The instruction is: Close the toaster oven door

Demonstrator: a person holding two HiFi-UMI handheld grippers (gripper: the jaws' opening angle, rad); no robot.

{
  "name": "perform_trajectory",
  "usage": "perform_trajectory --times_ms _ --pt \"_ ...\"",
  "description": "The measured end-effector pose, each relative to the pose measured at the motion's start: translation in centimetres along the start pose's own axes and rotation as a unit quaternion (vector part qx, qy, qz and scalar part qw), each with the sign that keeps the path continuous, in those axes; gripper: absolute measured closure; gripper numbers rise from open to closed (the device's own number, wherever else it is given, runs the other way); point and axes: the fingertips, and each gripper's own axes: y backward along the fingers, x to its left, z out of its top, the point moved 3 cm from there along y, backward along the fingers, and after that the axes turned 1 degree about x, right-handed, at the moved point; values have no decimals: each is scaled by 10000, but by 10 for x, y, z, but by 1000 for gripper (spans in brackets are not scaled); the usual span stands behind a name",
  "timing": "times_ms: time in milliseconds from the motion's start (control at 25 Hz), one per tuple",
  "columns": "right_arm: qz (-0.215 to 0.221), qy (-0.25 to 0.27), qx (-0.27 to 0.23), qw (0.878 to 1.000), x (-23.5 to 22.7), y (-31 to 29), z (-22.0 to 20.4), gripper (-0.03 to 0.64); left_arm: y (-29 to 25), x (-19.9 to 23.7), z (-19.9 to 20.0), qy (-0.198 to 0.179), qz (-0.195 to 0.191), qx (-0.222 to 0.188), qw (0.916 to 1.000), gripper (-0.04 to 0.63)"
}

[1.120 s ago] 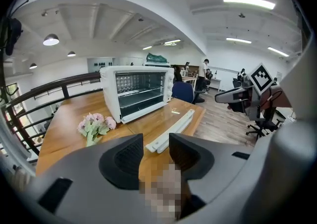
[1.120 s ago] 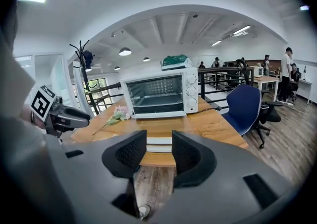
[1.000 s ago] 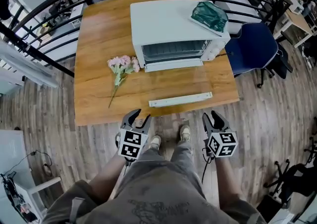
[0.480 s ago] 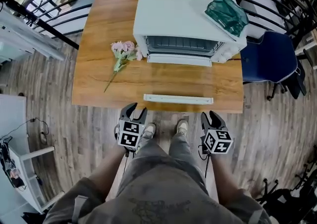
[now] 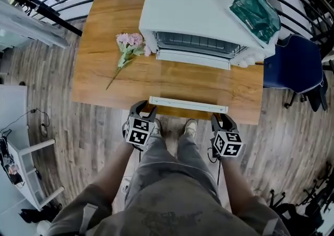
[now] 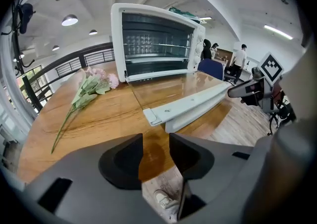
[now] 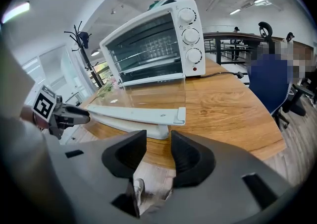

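Observation:
A white toaster oven [image 5: 201, 13] stands on the wooden table [image 5: 102, 81]. Its glass door hangs open and lies flat, with the white handle bar [image 5: 188, 105] near the table's front edge. My left gripper [image 5: 144, 108] sits just below the handle's left end, open and empty. My right gripper [image 5: 222, 119] sits below the handle's right end, also open and empty. In the left gripper view the handle [image 6: 193, 105] lies just beyond the jaws of the left gripper [image 6: 156, 151]. In the right gripper view the handle [image 7: 133, 114] lies just ahead of the right gripper [image 7: 158, 149], with the oven [image 7: 148, 44] behind.
A bunch of pink flowers [image 5: 128, 47] lies on the table left of the oven. A green bag [image 5: 255, 15] rests on the oven's top. A blue chair [image 5: 295, 68] stands to the right. Black railings run behind the table. The person's legs and shoes are below.
Both grippers have moved forward from over the floor up to the table's front edge, close under the two ends of the door handle. The door has stayed open.

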Motion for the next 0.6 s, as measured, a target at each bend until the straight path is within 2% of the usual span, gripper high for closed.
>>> perform_trajectory --times_ms 240,400,600 --pt "-75 -29 41 10000 -8 -13 5 457 -13 -4 3 -12 -248 3 9997 426" --pt "-166 -117 -61 9998 -10 -12 7 487 -11 -5 5 72 -299 -51 9995 428" --pt "-100 -166 -201 9996 -5 -3 16 507 1 -11 13 4 -302 -173 9994 477"
